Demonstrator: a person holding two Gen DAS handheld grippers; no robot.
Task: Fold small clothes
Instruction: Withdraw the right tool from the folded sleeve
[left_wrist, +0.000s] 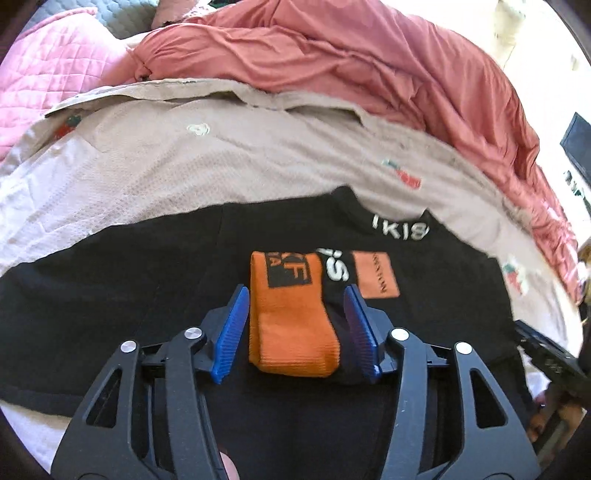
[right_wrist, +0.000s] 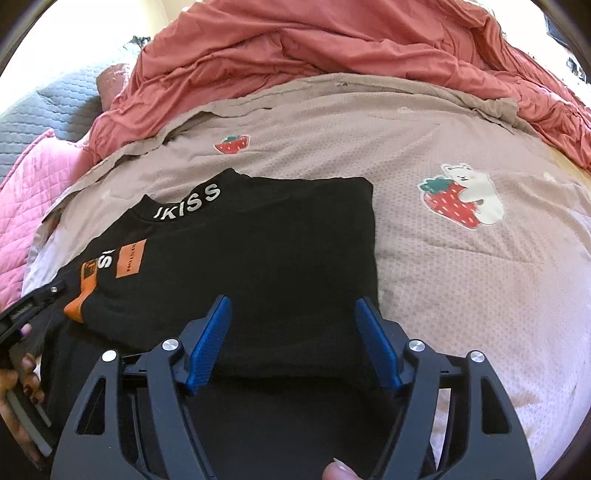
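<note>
Lying: black top (right_wrist: 258, 251) spread flat on a beige blanket (right_wrist: 443, 277), partly folded, its right edge doubled over into a straight line
Collar: points away from the cameras, with white letters (right_wrist: 188, 202) across it
Cuff: orange cuff (left_wrist: 291, 314) of a sleeve lies folded in over the chest, beside an orange patch (left_wrist: 376, 275)
Left gripper (left_wrist: 295, 332): jaws spread apart, one blue finger (left_wrist: 231, 332) on each side of the cuff; the left one stands clear of the cloth, the right one looks to be brushing the dark sleeve, though the fisheye blur makes that hard to judge
Right gripper (right_wrist: 293, 341): jaws parted wide over the near right part of the top, holding nothing; whether the tips press the cloth cannot be told
Blanket: printed with strawberries, and a white bear hugging a strawberry (right_wrist: 461, 199) to the right of the top
Behind: rumpled coral duvet (right_wrist: 314, 44) along the far edge of the blanket, pink quilt (left_wrist: 48, 81) at far left
Edges: each gripper shows at the margin of the other's view, with the person's hand (right_wrist: 22, 373) on the left one
</note>
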